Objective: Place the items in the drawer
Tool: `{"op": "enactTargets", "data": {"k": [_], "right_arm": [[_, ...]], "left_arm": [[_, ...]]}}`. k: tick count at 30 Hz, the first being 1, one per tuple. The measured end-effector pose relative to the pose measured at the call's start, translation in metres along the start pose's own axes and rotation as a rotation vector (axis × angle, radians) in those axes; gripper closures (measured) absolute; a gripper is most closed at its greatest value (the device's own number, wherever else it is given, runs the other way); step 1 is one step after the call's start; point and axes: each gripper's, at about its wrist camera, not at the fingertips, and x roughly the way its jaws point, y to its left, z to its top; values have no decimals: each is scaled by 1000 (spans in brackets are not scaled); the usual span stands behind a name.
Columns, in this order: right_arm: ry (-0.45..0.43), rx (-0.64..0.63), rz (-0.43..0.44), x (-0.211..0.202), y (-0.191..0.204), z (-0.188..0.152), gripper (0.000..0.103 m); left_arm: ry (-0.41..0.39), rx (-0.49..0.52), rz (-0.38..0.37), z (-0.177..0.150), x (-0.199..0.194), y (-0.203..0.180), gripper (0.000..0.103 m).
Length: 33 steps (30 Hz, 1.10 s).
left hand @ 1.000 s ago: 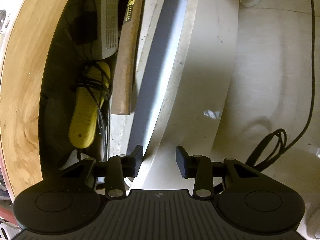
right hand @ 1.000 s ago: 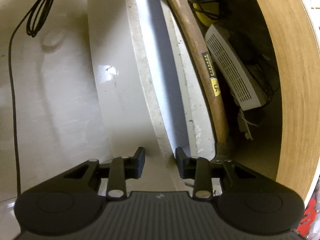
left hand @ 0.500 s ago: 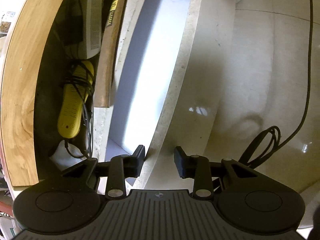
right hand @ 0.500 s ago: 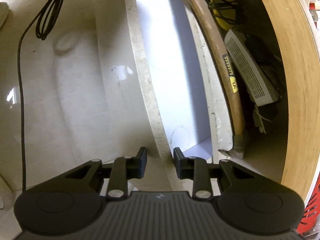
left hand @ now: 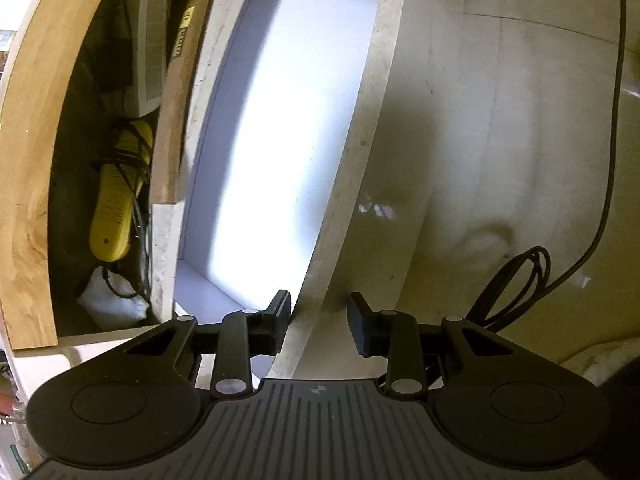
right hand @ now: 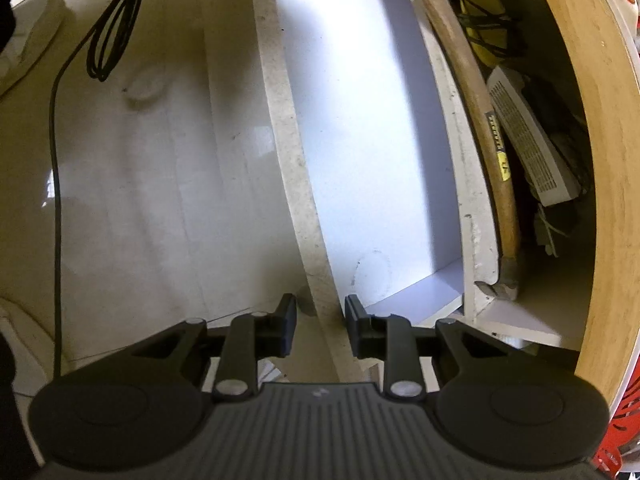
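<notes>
The left gripper (left hand: 318, 318), black and matte, is clenched on the front panel (left hand: 348, 184) of the drawer (left hand: 260, 128), its ribbed pads straddling the speckled, chipboard-like top edge. The right gripper (right hand: 320, 322) grips the same panel (right hand: 288, 128) the same way. The drawer stands pulled out; its smooth white floor shines bare under the light. Beyond its rear wall, inside the wood-grained cabinet (left hand: 24, 168), lie a hammer (right hand: 480, 120) with a curved wooden handle, a flat white vented box (right hand: 528, 152), and a long yellow perforated device (left hand: 116, 196) wrapped in black cord. A looped black cable (right hand: 116, 28) rests on the glossy pale floor (left hand: 520, 140).
</notes>
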Motion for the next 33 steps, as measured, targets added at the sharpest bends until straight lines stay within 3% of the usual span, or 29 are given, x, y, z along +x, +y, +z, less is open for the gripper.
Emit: {"op": "enactTargets", "data": {"k": [5, 27, 28, 29, 30, 31, 33], "right_arm": [[8, -18, 33, -9, 8, -1, 74], [6, -19, 45, -26, 7, 1, 74], [4, -8, 45, -27, 6, 1, 71], [-1, 9, 48, -28, 4, 1, 44], [-13, 22, 46, -29, 4, 2, 19], [-29, 31, 41, -31, 4, 2, 1], [-47, 34, 43, -28, 5, 4, 0]], "left_arm": [[1, 13, -45, 1, -5, -9, 73], [6, -9, -42, 3, -6, -13, 72], [2, -6, -40, 3, -6, -13, 70], [3, -7, -29, 4, -5, -13, 55], [2, -9, -14, 5, -4, -13, 33], [-2, -9, 11, 5, -4, -13, 25], [-6, -5, 40, 6, -4, -13, 22]]}}
